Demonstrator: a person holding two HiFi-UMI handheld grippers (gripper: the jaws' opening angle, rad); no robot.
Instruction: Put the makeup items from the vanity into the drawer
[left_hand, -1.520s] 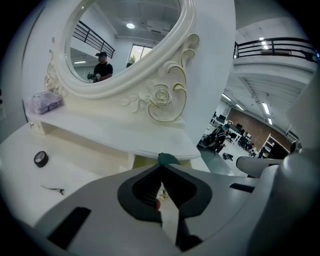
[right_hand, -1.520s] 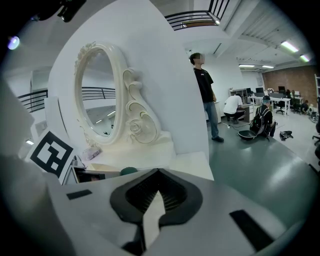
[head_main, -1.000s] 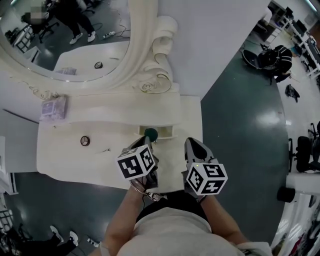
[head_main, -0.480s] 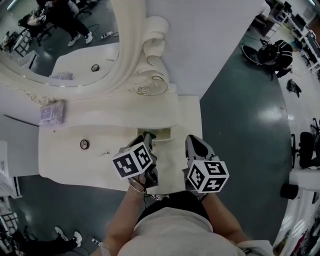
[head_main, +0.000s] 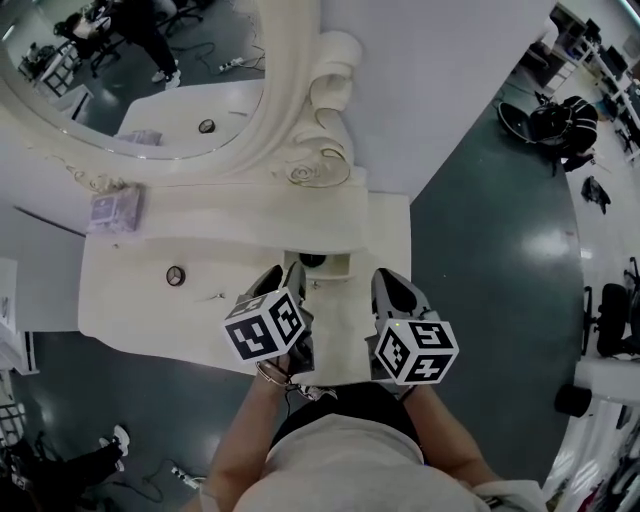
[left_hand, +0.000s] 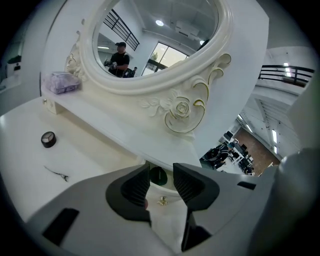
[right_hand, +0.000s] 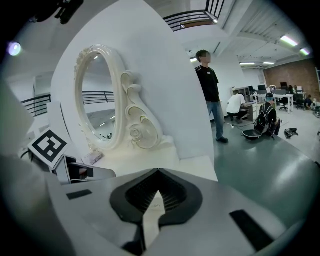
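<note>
A small drawer (head_main: 338, 268) stands pulled out under the white vanity's shelf, gold knob (left_hand: 162, 201) on its front. A dark green round makeup item (head_main: 313, 260) (left_hand: 158, 177) lies inside it. My left gripper (head_main: 283, 276) (left_hand: 161, 170) hangs just in front of the drawer; its jaws have just been opening and stand apart, the green item beyond them and untouched. My right gripper (head_main: 388, 284) (right_hand: 158, 175) hovers beside it at the right, shut on nothing. A small dark round item (head_main: 176, 276) (left_hand: 48, 139) and a thin clip (head_main: 210, 297) (left_hand: 56, 173) lie on the vanity top (head_main: 130, 300).
A purple packet (head_main: 112, 210) (left_hand: 62, 81) rests on the raised shelf at the left. The oval mirror (head_main: 150, 90) with its carved frame rises behind. The vanity's right edge drops to dark floor (head_main: 480, 250). A person stands far off (right_hand: 210, 95).
The left jaws have opened and let go of the green item, which now lies in the drawer. The right gripper has stayed put.
</note>
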